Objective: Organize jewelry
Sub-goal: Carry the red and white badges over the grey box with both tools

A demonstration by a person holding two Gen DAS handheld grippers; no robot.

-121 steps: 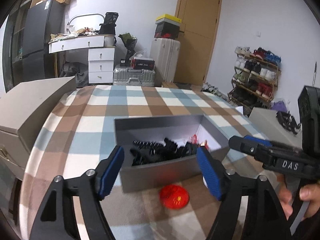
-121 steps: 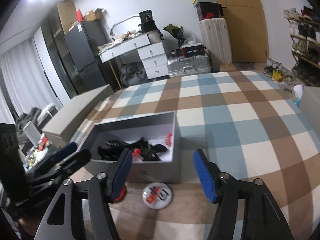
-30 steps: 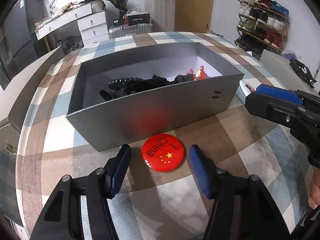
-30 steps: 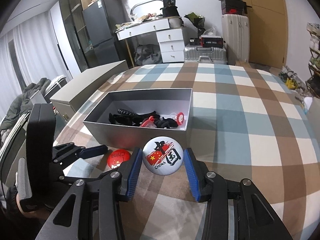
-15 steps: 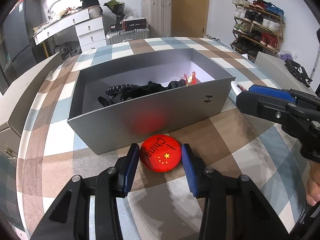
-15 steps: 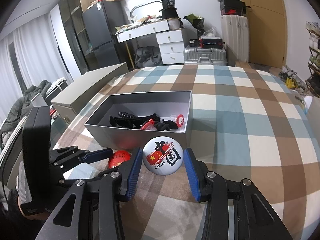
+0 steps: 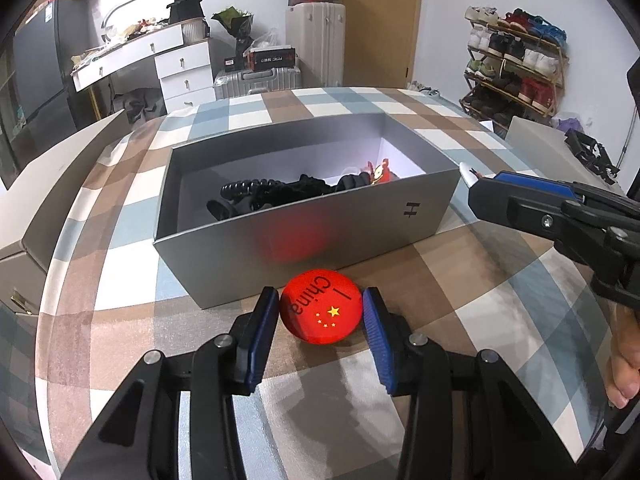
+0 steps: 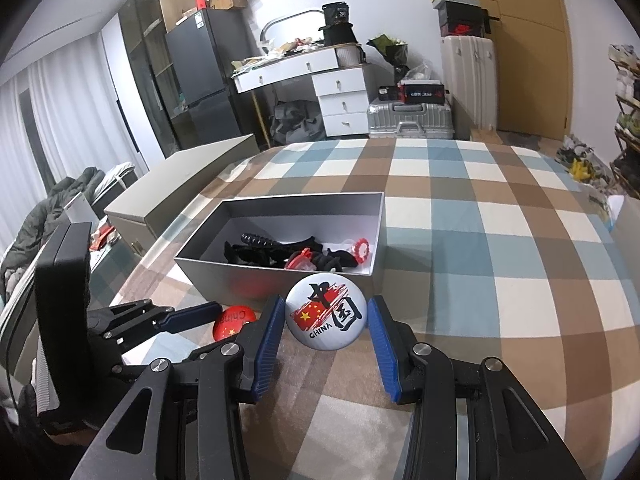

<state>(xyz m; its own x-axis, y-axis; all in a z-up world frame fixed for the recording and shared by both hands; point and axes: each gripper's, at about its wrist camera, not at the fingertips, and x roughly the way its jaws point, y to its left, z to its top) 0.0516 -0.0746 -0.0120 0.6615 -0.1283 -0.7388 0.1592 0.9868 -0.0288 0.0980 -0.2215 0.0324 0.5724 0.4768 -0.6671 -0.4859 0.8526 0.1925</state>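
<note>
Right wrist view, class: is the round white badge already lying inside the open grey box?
No: the round white badge sits between the right claw pads, outside the open grey box.

The left gripper (image 7: 320, 314) came down from above the grey box (image 7: 304, 236) to the red badge (image 7: 322, 311); its fingers closed in and now touch the badge on both sides; the right gripper (image 8: 326, 322) picked up the white badge (image 8: 325, 317), lifted off the checked cloth.

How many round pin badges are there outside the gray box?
2. The red badge lies on the checked cloth before the gray box, between the left gripper pads. The white badge is held by the right gripper. Others may be hidden inside.
</note>
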